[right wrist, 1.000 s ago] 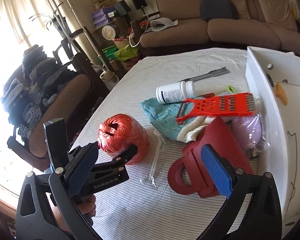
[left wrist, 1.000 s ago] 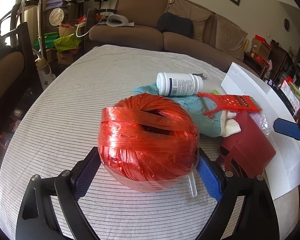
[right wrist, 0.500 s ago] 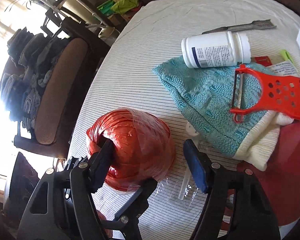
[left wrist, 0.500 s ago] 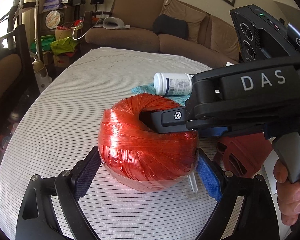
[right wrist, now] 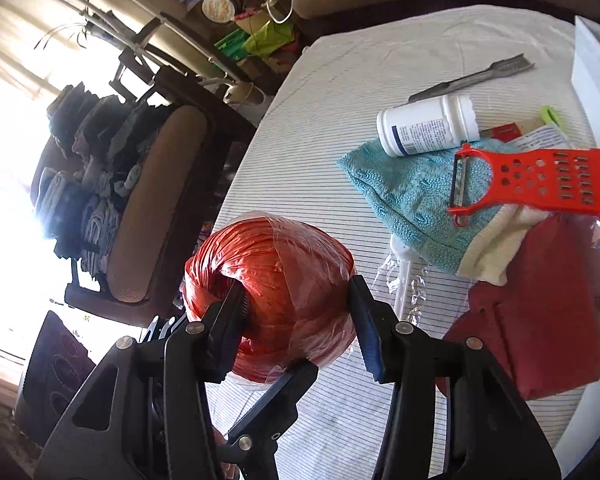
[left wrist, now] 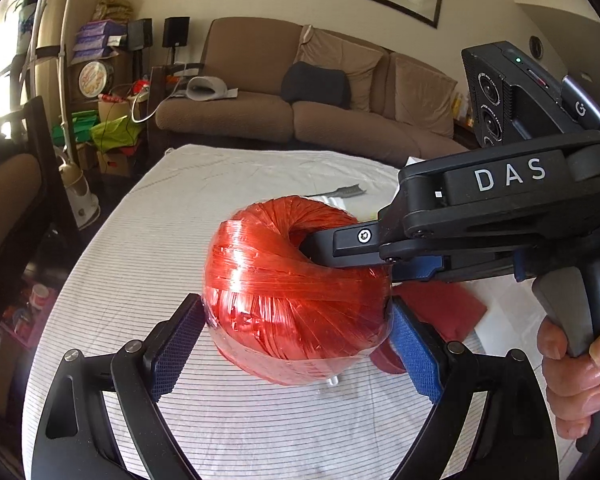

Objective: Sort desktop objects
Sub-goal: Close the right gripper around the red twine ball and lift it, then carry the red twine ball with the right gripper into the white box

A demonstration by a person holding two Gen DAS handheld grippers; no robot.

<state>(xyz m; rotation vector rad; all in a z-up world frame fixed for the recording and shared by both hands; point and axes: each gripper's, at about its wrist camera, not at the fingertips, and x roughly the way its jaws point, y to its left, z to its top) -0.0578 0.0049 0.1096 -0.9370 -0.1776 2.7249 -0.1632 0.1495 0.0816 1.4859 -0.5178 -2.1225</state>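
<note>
A big red ball of plastic twine (left wrist: 292,288) is held a little above the striped tablecloth (left wrist: 148,240). My left gripper (left wrist: 296,340) is shut on the ball, its blue pads pressed to both sides. My right gripper (right wrist: 300,312) is also closed on the ball (right wrist: 276,280): one finger sits in the ball's centre hole, the other against its outer side. In the left wrist view the right gripper (left wrist: 340,256) reaches in from the right, with a hand on its handle.
On the table to the right lie a white pill bottle (right wrist: 428,126), a teal knitted cloth (right wrist: 412,196), a red grater-peeler (right wrist: 532,180), a dark red bag (right wrist: 540,312), a grey tool (right wrist: 472,78) and a clear plastic dropper (right wrist: 402,280). A white board (right wrist: 596,60) stands at the far right.
The right gripper swung in from the right, pushed one finger into the ball's hole and closed on it. The ball has risen and tilted, and both grippers now hold it.
</note>
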